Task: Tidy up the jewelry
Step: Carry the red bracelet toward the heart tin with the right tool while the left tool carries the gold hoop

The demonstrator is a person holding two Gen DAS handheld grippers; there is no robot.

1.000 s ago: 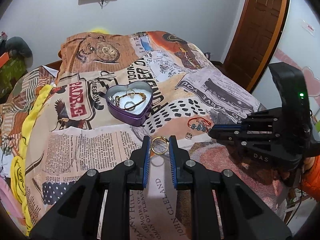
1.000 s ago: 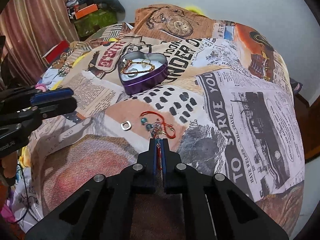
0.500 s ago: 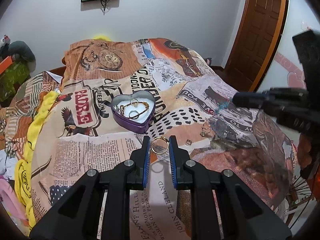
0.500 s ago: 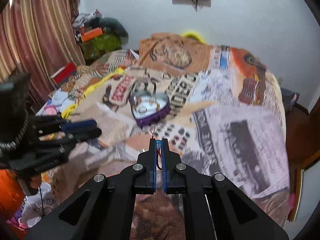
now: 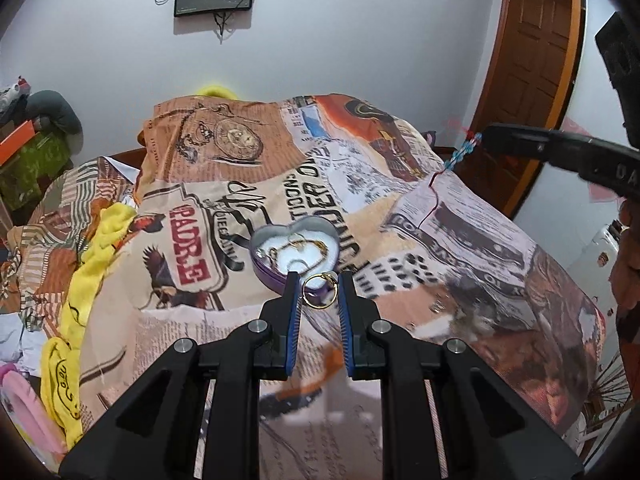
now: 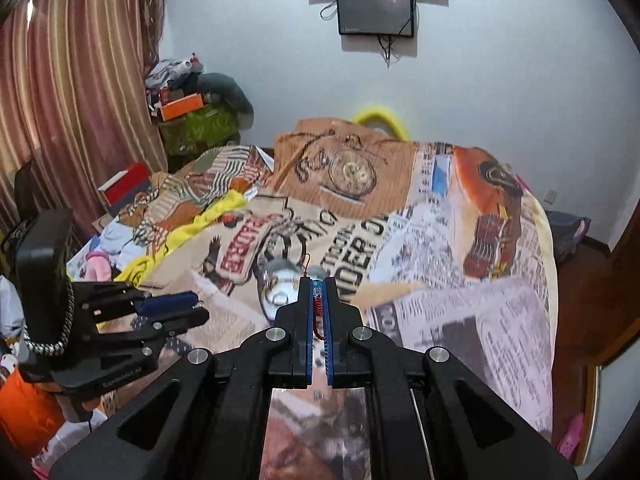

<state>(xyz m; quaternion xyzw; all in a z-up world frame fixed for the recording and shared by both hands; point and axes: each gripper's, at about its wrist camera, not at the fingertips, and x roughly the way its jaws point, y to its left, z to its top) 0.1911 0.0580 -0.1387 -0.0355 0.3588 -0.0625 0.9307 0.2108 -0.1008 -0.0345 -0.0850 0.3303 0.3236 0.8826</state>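
Far left: a crumpled yellow cloth (image 5: 94, 248) lies along the edge of the newspaper-print bedspread (image 5: 208, 312), as in the earlier frames.

Left gripper (image 5: 319, 294): black frame, blue pads, fingers drawn in on a thin gold ring (image 5: 318, 291) pinched upright between the tips. The grip matches one second ago. The gripper has risen and advanced; the ring now hangs over the near edge of the purple heart-shaped tin (image 5: 295, 254), where before it hung over the printed cloth short of the tin. The tin sits mid-bed with white lining, a gold chain (image 5: 298, 248) and small rings inside, unmoved.

Centre-right: the small pieces on the bedspread (image 5: 440, 304) are blurred; I cannot tell what they are.

Right gripper (image 6: 319, 286): fingers pressed nearly together, clamping a red cord bracelet with blue beads (image 6: 318, 300). One second ago it was down at the bedspread with the bracelet lying there; now it is raised well clear. From the left wrist view, the beads (image 5: 460, 152) and the red cord dangle in the air from the fingertips, above the right part of the bed. In the right wrist view the tin (image 6: 280, 292) is blurred, just beyond the fingertips.
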